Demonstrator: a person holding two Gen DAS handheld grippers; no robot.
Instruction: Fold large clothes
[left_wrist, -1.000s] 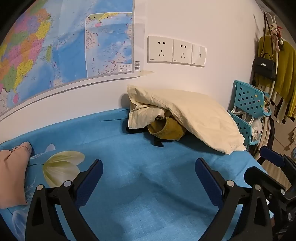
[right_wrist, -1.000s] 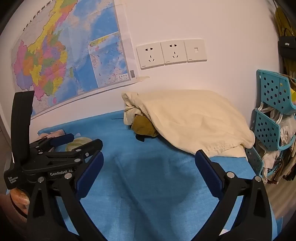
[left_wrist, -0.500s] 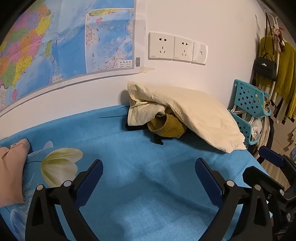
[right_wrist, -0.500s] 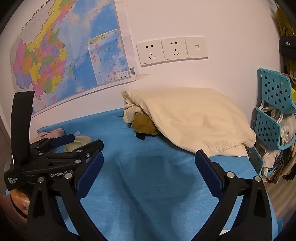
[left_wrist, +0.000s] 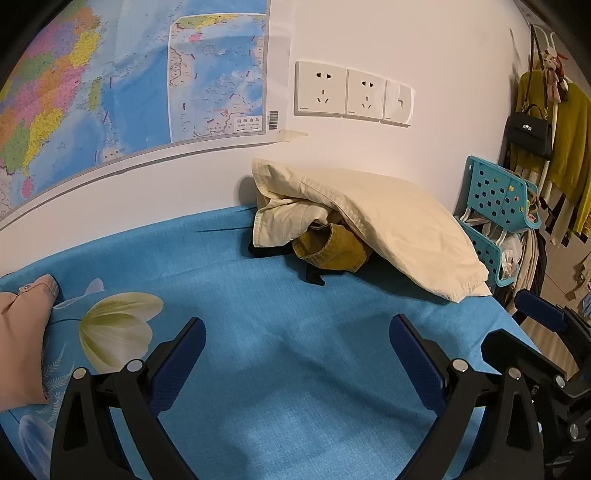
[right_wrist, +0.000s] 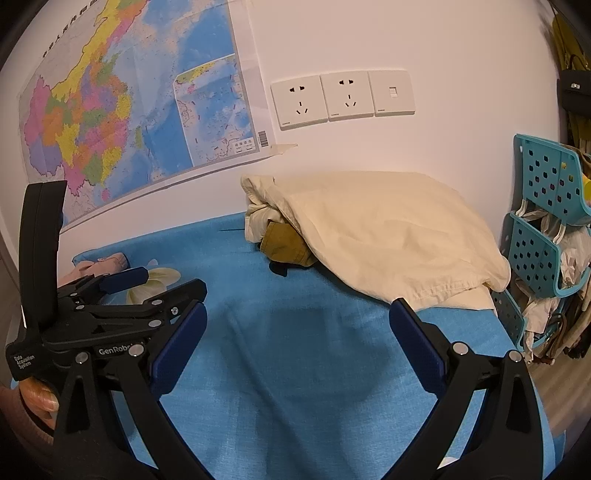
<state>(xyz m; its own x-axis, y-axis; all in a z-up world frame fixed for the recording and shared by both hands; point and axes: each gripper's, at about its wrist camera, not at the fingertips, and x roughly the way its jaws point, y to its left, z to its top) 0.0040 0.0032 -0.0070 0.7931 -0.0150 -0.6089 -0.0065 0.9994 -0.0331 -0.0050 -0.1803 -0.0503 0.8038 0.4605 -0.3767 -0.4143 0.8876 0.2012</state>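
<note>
Left wrist view: your left gripper (left_wrist: 297, 338) is spread wide, its blue-padded fingers (left_wrist: 181, 354) holding nothing and hovering above the bright blue woven bedsheet (left_wrist: 280, 373). Just past the left finger the sheet carries a printed cream-yellow flower (left_wrist: 118, 328), and at the left edge lies a folded pale pink garment (left_wrist: 20, 339). Farther out, against the white wall (left_wrist: 424, 44), sits the heap of clothes to fold: large cream cotton trousers (left_wrist: 373, 218) draped over a crumpled mustard-yellow garment (left_wrist: 330, 249), with a bit of black fabric (left_wrist: 314, 275) poking out below. Your right gripper shows at the right edge of this view, near the corner of the bed.

From the right wrist, your right gripper (right_wrist: 297, 332) is also released, jaws wide apart over bare sheet, well short of the pile. The left gripper sits to its left, and a hand (right_wrist: 38, 398) grips its handle. Beyond the heap stand a turquoise perforated plastic rack (right_wrist: 550, 206) on the right, three white wall sockets (right_wrist: 341, 98) above, and a colourful paper map (right_wrist: 122, 107) taped to the wall.
</note>
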